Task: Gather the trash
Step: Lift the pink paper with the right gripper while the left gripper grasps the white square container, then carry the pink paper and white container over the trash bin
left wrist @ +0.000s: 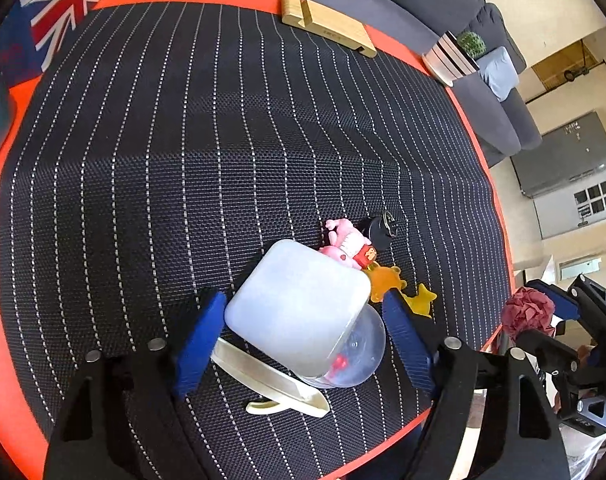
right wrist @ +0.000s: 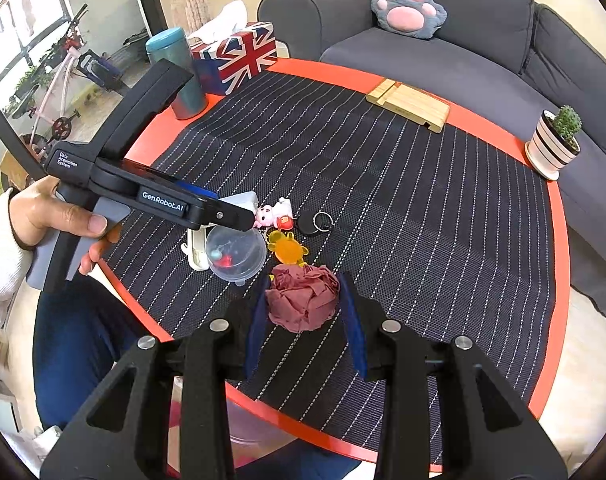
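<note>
Right wrist view, right tool [right wrist: 305,312] clamping crumpled paper [right wrist: 303,302] near table edge [right wrist: 263,404], left tool [left wrist: 303,332] wide.

Table [right wrist: 559,216] rim is coloured orange-red; placemat [right wrist: 383,200] is woven black with white dotted pinstripes. Crumpled paper ball [right wrist: 303,300] is seen in dusty maroon. Gripper pads [right wrist: 353,320] are shown in dark blue on black frames. Tissue box [right wrist: 239,60] is printed with a Union Jack in red, white and blue. Tumbler [right wrist: 179,72] is teal. Bear charm [right wrist: 287,250] is translucent orange. Cactus pot [right wrist: 549,150] is striped white and black.
</note>
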Available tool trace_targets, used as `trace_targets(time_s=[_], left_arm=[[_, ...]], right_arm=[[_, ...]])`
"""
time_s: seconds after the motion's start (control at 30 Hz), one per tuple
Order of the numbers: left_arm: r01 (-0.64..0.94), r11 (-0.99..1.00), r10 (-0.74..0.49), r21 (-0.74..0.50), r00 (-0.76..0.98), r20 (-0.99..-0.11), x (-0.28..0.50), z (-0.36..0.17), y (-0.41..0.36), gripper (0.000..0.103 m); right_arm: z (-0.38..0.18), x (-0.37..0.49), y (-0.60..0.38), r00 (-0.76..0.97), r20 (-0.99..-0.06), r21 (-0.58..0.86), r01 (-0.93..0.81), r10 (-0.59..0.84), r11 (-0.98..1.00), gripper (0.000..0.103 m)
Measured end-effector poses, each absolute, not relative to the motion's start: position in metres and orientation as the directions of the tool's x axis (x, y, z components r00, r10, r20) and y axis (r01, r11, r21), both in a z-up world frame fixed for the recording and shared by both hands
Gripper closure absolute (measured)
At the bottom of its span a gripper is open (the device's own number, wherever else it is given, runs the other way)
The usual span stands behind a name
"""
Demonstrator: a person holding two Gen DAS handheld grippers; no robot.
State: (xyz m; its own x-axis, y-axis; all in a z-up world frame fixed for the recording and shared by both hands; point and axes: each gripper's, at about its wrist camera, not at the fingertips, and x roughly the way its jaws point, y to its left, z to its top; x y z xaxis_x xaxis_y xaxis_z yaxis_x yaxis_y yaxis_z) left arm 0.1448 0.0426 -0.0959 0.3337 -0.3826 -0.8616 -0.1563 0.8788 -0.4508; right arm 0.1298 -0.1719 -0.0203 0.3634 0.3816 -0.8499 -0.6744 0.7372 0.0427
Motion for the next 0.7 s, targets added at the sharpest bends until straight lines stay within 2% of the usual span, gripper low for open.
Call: trace_targets(time_s=[0.03,0.07,0.47,0.7], left_arm=[[-0.157,0.879,-0.381,-0.450,0.334,-0.862,0.145,-0.096,0.043,0.037],[-0.157,0.880,-0.380,-0.448,0.333,-0.863,0.145,-0.096,0.043,0.038],[-0.105,0.905,-0.341,-0.411,0.397,-0.852,0.134,-0.079,0.043,0.040],[-0.043,0.941,-0.277,-0.335,0.468,-0.839,0.117,-0.049,0.037,0.040]], right_arm=[[-0.020,0.130,-0.172,0.363,-0.850,0.043,-0.674,0.382,0.737,0.068],[-0.020,0.130,-0.172,0.364,-0.850,0.044,-0.673,0.382,0.738,0.068],[-0.021,0.129,-0.169,0.367,-0.842,0.052,-0.675,0.395,0.736,0.068],[-0.016,0.122,-0.169,0.384,-0.832,0.042,-0.677,0.401,0.734,0.068]])
